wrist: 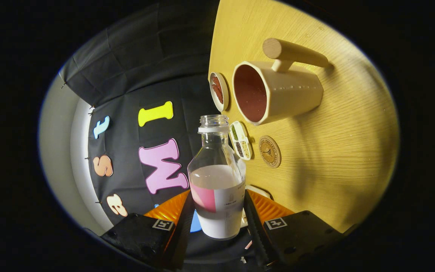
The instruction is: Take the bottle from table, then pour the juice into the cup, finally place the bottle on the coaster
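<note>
Tongs (pixel 217 211) clamping glass bottle (pixel 216 177) low on label — slippery, fragile, part-full, uncapped; cup (pixel 278 92) lying beyond — gripping firm.

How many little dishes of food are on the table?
2: a round white dish of brown bits beside the beige cup, and a divided white dish beside the wooden coaster.

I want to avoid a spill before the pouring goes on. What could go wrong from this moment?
1. The bottle, clamped between the gripper fingers, has no cap and is tipped, so the white juice may run out before its mouth is over the cup.
2. Two small dishes lie between mouth and cup; drips may land in them.
3. The coaster sits near the cup, so placing may bump it.
</note>
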`<state>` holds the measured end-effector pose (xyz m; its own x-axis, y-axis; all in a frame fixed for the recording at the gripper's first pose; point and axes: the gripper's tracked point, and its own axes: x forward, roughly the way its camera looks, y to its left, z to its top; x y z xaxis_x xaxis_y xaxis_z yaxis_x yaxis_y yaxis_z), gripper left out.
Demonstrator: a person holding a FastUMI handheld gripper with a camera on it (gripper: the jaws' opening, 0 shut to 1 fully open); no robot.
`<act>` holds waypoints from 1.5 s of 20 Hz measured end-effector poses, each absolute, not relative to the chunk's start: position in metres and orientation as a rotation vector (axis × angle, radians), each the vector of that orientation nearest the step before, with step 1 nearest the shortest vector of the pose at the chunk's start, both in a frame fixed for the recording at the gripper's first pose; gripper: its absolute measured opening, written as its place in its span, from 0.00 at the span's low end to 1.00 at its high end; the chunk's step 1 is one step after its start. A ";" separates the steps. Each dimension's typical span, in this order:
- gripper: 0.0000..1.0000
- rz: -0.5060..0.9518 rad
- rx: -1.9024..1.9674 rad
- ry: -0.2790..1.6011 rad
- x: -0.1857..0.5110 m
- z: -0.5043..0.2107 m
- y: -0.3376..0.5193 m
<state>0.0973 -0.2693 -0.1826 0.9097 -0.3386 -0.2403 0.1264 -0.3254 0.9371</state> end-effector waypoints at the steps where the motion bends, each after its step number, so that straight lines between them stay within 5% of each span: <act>1: 0.72 -0.476 1.857 -0.163 0.096 -0.183 -0.271; 30: 0.72 -0.516 2.048 -0.203 0.102 -0.175 -0.286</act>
